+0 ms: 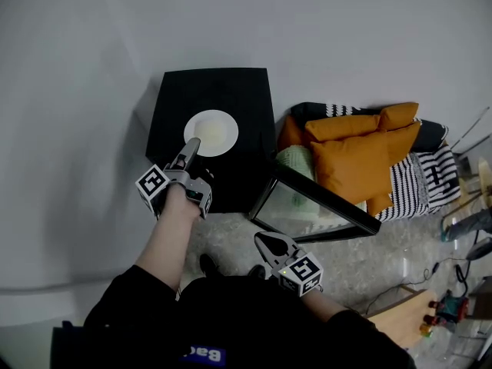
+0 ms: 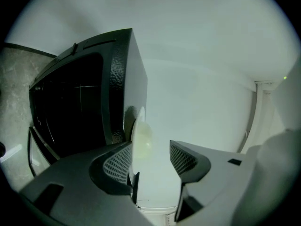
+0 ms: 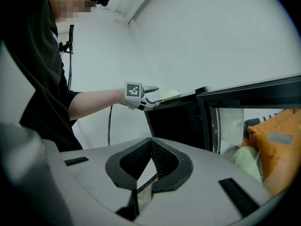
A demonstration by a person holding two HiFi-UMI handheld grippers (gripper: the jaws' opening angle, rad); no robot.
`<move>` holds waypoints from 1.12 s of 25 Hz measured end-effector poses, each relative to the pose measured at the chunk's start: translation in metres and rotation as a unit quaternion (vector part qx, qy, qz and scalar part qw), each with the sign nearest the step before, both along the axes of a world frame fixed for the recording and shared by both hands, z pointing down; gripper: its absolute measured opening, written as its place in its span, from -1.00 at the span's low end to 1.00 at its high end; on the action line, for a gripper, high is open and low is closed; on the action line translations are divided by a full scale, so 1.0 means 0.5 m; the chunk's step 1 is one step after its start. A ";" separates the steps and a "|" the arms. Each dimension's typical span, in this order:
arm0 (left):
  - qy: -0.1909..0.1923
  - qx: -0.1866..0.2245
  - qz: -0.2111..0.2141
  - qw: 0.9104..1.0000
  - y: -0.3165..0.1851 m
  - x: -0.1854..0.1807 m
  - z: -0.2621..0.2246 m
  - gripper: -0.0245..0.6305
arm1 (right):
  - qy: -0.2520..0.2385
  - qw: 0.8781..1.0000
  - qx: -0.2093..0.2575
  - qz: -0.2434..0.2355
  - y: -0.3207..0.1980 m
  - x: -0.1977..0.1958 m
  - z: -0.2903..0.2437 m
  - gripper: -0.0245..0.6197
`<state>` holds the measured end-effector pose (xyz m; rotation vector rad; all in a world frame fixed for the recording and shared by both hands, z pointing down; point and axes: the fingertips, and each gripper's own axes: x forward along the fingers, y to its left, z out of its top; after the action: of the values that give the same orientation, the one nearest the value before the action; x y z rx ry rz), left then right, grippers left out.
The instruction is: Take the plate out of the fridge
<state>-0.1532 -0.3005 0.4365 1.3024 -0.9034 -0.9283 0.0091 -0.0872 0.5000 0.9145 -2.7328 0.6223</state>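
Nearest the camera, the right tool (image 1: pixel 265 244) is held clenched and empty, close to the person's body. Farther off, the plate (image 1: pixel 211 132) is seen lying on top of the black fridge (image 1: pixel 238 91), clear of the compartment. The left tool (image 1: pixel 191 144) is released: its jaws stand apart around the plate's near rim, and the plate is not gripped. The taking-out is judged done; only the withdrawal of the left tool remains, and perhaps the closing of the glass door (image 1: pixel 307 206), seen open at the right.
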 end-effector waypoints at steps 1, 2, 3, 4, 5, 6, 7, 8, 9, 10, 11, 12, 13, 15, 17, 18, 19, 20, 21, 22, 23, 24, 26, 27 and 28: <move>-0.001 -0.003 0.002 1.000 -0.001 0.002 -0.007 -0.17 | -0.002 1.000 0.001 0.001 0.000 -0.001 -0.002 -0.90; -0.002 -0.006 0.003 1.000 -0.002 0.002 -0.009 -0.11 | -0.003 1.000 0.002 0.000 0.000 -0.003 -0.004 -0.90; -0.002 -0.007 0.005 1.000 -0.003 0.002 -0.009 -0.07 | -0.003 1.000 0.003 -0.001 0.001 -0.005 -0.005 -0.91; -0.001 -0.006 0.008 1.000 -0.002 0.003 -0.009 -0.06 | -0.003 1.000 0.002 -0.002 0.003 -0.006 -0.006 -0.90; 0.001 -0.004 0.010 1.000 -0.001 0.003 -0.010 -0.06 | -0.003 1.000 0.002 -0.003 0.005 -0.006 -0.007 -0.90; 0.003 -0.001 0.012 1.000 0.002 0.004 -0.011 -0.06 | -0.002 1.000 0.002 -0.004 0.008 -0.006 -0.007 -0.90; 0.005 0.000 0.013 1.000 0.006 0.004 -0.012 -0.06 | -0.001 1.000 0.002 -0.005 0.010 -0.005 -0.007 -0.90; 0.008 0.001 0.013 1.000 0.011 0.004 -0.011 -0.06 | -0.001 1.000 0.001 -0.005 0.012 -0.004 -0.006 -0.91; 0.009 0.000 0.013 1.000 0.015 0.003 -0.008 -0.06 | 0.000 1.000 0.001 -0.005 0.014 -0.003 -0.006 -0.90; 0.011 0.001 0.013 1.000 0.019 0.002 -0.005 -0.06 | 0.001 1.000 0.000 -0.006 0.017 -0.003 -0.004 -0.90; 0.012 0.003 0.014 1.000 0.022 0.001 -0.003 -0.06 | 0.001 1.000 -0.001 -0.006 0.018 -0.003 -0.002 -0.90; 0.012 0.006 0.016 1.000 0.024 0.002 -0.001 -0.06 | 0.002 1.000 0.000 -0.007 0.020 -0.003 0.000 -0.90; 0.011 0.010 0.019 1.000 0.027 0.004 0.000 -0.06 | 0.002 1.000 0.002 -0.008 0.021 -0.003 0.002 -0.90; 0.009 0.023 0.023 0.999 0.036 0.004 0.009 -0.06 | 0.004 1.000 0.007 -0.010 0.021 -0.004 -0.002 -0.90; 0.009 0.044 0.022 0.999 0.052 0.001 0.021 -0.06 | 0.008 1.000 0.012 -0.016 0.021 -0.004 -0.010 -0.91; 0.009 0.056 0.022 0.998 0.064 0.000 0.024 -0.07 | 0.008 1.000 0.016 -0.019 0.021 -0.004 -0.013 -0.90; 0.009 0.070 0.022 0.997 0.077 0.001 0.025 -0.07 | 0.006 1.000 0.020 -0.022 0.020 -0.004 -0.014 -0.91; 0.005 0.085 0.024 0.996 0.093 0.002 0.025 -0.07 | 0.002 0.999 0.025 -0.025 0.020 -0.004 -0.012 -0.90; -0.003 0.099 0.028 0.995 0.109 0.005 0.024 -0.07 | -0.001 0.999 0.029 -0.027 0.019 -0.005 -0.010 -0.90; -0.016 0.112 0.036 0.993 0.128 0.011 0.023 -0.08 | -0.003 0.999 0.030 -0.031 0.020 -0.007 -0.011 -0.90; -0.032 0.125 0.046 0.991 0.148 0.017 0.021 -0.13 | -0.002 0.999 0.027 -0.035 0.022 -0.009 -0.014 -0.90; -0.050 0.137 0.058 0.988 0.171 0.025 0.017 -0.21 | -0.001 0.999 0.025 -0.040 0.025 -0.011 -0.018 -0.91; -0.098 0.161 0.089 0.978 0.221 0.041 0.007 -0.36 | -0.002 0.999 0.022 -0.050 0.030 -0.014 -0.023 -0.91; -0.132 0.173 0.106 0.970 0.246 0.049 0.002 -0.41 | -0.006 0.998 0.021 -0.053 0.031 -0.014 -0.026 -0.91; -0.176 0.186 0.124 0.959 0.270 0.057 -0.002 -0.47 | -0.012 0.998 0.019 -0.055 0.030 -0.014 -0.031 -0.91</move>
<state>-0.1246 -0.1654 0.4357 1.9028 -0.8293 -0.6988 0.0021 -0.0721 0.4846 0.7638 -2.8033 0.5662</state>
